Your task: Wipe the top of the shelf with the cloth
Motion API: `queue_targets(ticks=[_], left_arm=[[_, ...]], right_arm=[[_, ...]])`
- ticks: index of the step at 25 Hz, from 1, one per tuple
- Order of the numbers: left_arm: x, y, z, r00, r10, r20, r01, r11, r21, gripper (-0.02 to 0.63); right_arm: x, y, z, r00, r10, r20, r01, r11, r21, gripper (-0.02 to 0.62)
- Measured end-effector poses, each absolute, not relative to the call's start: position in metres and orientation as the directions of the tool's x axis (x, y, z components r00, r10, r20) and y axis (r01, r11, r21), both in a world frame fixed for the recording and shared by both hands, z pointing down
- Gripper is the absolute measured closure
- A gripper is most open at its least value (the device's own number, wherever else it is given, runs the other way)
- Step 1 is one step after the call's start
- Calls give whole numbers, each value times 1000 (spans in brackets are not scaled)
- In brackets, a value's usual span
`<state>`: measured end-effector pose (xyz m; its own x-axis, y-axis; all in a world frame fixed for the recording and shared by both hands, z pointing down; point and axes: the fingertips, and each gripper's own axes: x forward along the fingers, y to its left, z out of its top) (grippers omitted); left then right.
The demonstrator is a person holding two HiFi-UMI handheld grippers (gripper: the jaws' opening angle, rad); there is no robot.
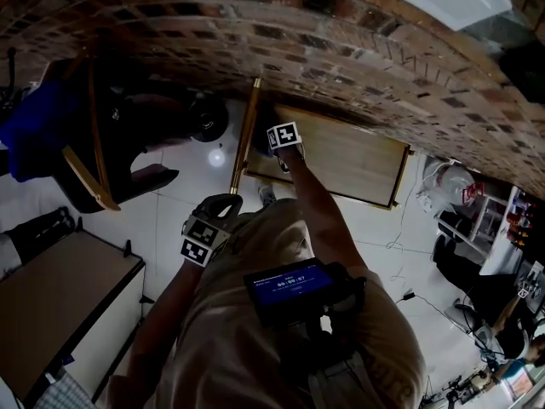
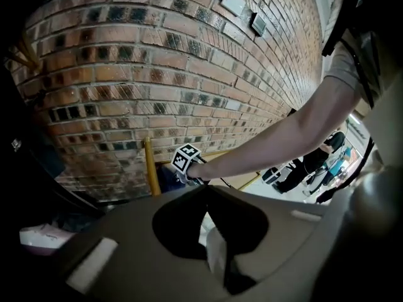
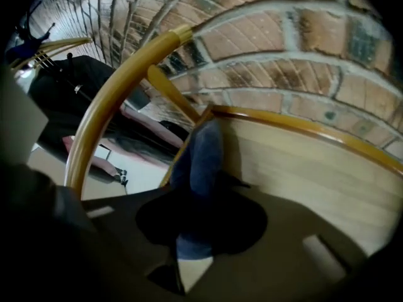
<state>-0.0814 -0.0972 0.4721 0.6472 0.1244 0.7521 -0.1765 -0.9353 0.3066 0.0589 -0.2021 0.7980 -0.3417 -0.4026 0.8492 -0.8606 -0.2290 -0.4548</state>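
While pinching the blue cloth (image 3: 200,159), the right tool (image 3: 192,241) holds it on the shelf (image 3: 308,172) top.
Left tool (image 2: 204,195) — jaws pressed together, empty.

The cloth (image 3: 198,159) rests on the shelf (image 3: 302,162) top's left end, brick wall (image 3: 283,55) behind it.

Brick wall (image 1: 358,41) behind, pale tiled floor (image 1: 183,203) below.
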Motion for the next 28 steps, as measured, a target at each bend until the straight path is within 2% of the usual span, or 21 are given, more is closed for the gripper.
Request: queue_targets(ticks=[13,28], left_arm=[[-23,-50,466,641,188,744,-103,-940,326,601],[63,28,450,644,195,739,-74,-947,314,601]], right_arm=[[167,-81,808,-253,-431,866,-801,-408,-437,509],[284,77,814,-154,-274,949,-798,-531,-283,508]])
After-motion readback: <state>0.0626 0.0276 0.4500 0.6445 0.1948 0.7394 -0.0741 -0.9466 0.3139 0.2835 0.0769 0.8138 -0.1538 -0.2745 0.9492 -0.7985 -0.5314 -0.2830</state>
